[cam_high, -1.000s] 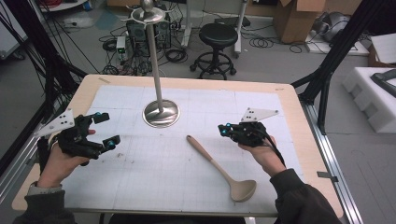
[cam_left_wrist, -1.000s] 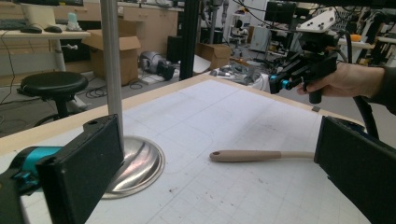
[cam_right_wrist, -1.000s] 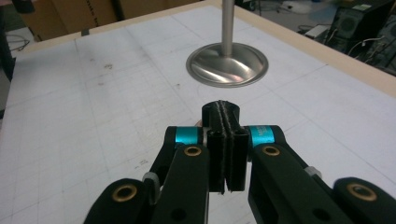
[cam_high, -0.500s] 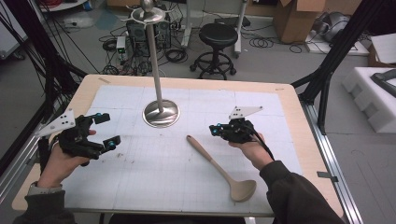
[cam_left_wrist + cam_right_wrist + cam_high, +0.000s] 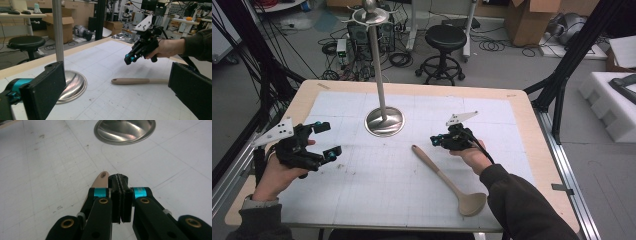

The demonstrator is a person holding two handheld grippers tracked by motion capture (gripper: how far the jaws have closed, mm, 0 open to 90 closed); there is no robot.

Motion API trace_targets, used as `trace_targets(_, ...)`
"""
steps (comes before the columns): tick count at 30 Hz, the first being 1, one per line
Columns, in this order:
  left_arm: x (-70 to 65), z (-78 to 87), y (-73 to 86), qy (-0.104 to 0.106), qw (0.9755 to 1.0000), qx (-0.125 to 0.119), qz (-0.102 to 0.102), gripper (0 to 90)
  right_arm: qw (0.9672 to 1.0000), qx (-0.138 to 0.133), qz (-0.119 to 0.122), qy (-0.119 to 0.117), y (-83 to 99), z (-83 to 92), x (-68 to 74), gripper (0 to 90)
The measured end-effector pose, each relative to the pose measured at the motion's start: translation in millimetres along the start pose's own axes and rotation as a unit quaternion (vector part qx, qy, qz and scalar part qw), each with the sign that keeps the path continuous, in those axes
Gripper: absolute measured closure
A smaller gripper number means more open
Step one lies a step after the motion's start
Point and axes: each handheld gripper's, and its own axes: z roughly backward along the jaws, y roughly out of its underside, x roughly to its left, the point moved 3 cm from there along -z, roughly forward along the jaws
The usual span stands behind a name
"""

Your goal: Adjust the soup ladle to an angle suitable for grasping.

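Wooden spoon [image 5: 447, 177] lying diagonally near the counter's [image 5: 517, 150] front right, handle end toward the metal stand base [image 5: 384, 121]; right tool [image 5: 443, 141], pads pressed together and empty, hovers over that handle, presumably approaching, while left tool [image 5: 325, 141] waits wide apart near the left edge.

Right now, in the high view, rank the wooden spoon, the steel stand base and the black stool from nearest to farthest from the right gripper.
1. Wooden spoon: its handle tip lies on the mat just left of the shut right gripper.
2. Steel stand base: farther left, toward the table's middle.
3. Black stool: on the floor beyond the table's far edge.
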Motion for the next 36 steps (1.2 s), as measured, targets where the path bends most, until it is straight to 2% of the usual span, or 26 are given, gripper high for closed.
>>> trace_targets(6,0.4,1.1,-0.2,0.0,1.0,-0.002,0.002,1.8,0.9998,0.019,0.007,-0.01,-1.6,-11.5,-0.5,90.0)
trace_targets(10,1.0,2.1,-0.2,0.0,1.0,-0.002,0.001,1.8,0.9993,0.032,0.003,-0.017,-2.0,-18.9,0.2,90.0)
trace_targets(17,3.4,10.3,-2.8,-0.009,0.9998,-0.014,0.004,1.8,0.999,0.042,0.001,-0.015,-1.1,-28.1,-3.3,90.0)
trace_targets(19,3.8,10.7,-2.3,-0.01,0.9999,-0.012,0.004,1.8,0.9989,0.044,0.011,-0.015,-0.7,-31.6,-2.9,90.0)
trace_targets(26,2.1,6.5,-0.2,-0.015,0.9999,-0.005,-0.005,1.8,0.9976,0.065,0.012,-0.02,0.5,-41.0,1.4,90.0)
trace_targets(36,2.3,5.7,1.3,-0.01,0.9999,-0.001,-0.002,1.8,0.9962,0.081,0.026,-0.017,-1.7,-49.6,3.9,90.0)
